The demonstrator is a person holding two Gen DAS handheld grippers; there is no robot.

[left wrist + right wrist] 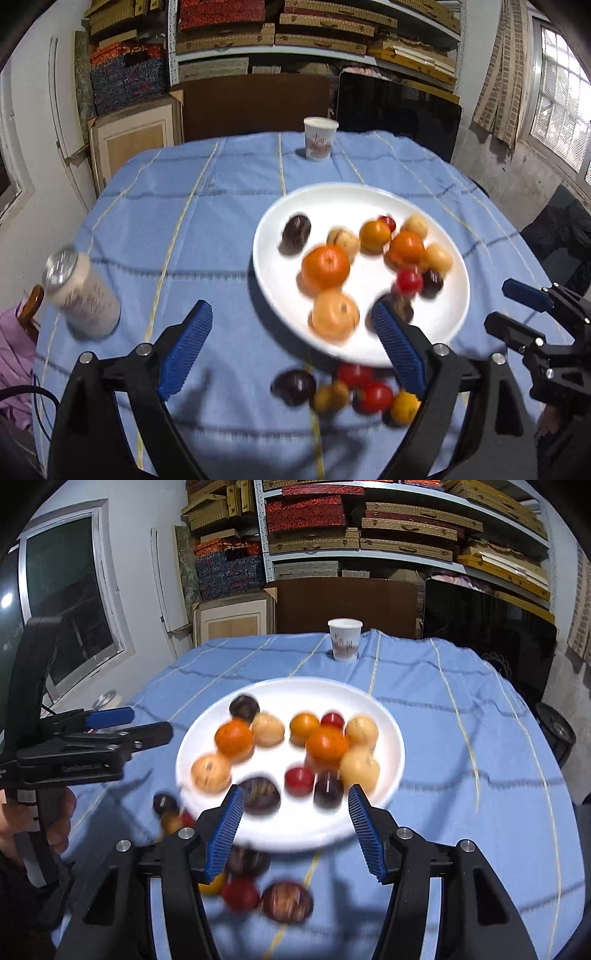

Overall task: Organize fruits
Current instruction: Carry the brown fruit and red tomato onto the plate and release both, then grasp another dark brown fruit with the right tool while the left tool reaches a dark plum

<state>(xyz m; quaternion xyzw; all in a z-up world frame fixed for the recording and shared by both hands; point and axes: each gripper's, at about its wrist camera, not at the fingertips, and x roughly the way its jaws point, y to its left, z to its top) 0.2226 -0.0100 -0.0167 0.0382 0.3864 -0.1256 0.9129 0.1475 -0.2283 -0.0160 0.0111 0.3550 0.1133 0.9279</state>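
A white plate on the blue checked cloth holds several fruits: oranges, pale round fruits, dark plums and small red ones. More loose fruits lie on the cloth in front of the plate's near rim. My left gripper is open above the plate's near left edge, with nothing between its blue pads. My right gripper is open over the plate's near rim, also with nothing in it. Each gripper shows in the other's view: the right gripper and the left gripper.
A paper cup stands at the table's far edge. A pale drink can stands tilted at the left of the cloth. Boxes, boards and shelves stand behind the table. A person's hand holds the left gripper's handle.
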